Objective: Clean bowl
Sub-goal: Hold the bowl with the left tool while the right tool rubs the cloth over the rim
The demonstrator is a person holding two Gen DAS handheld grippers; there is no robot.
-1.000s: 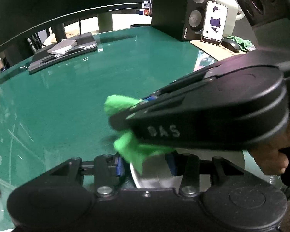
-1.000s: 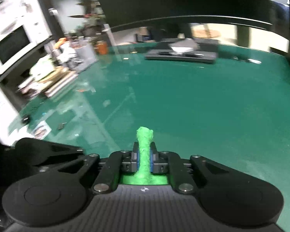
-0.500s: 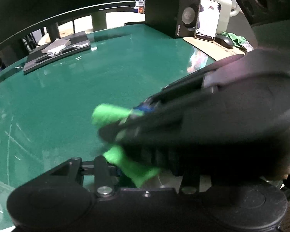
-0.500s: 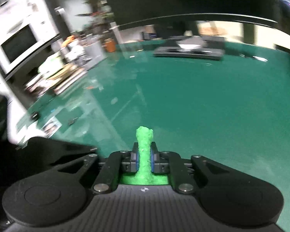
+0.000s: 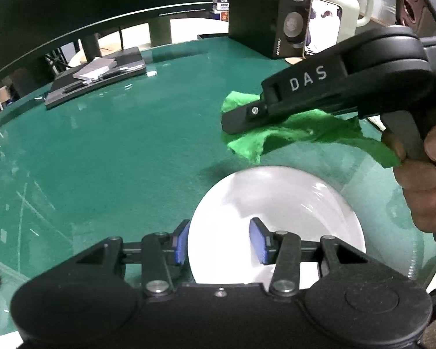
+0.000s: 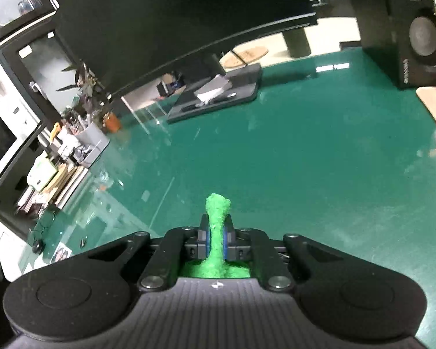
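Bowl (image 5: 276, 221) sits at six o'clock in my left view, its near rim clamped between my left gripper's (image 5: 222, 241) blue pads, one outside the wall, one inside. It is white, glossy, bare inside, resting on the green table (image 5: 116, 157). At two o'clock my right gripper (image 6: 217, 240) hangs beyond it, jaws pinched tight on a bright green cloth (image 5: 299, 133).

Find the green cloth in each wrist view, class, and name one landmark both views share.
Left wrist view: green cloth at right of centre, hanging from the right gripper above the white bowl.
Right wrist view: green cloth at bottom centre, pinched between the pads.
Shared landmark: dark tray on the far table.
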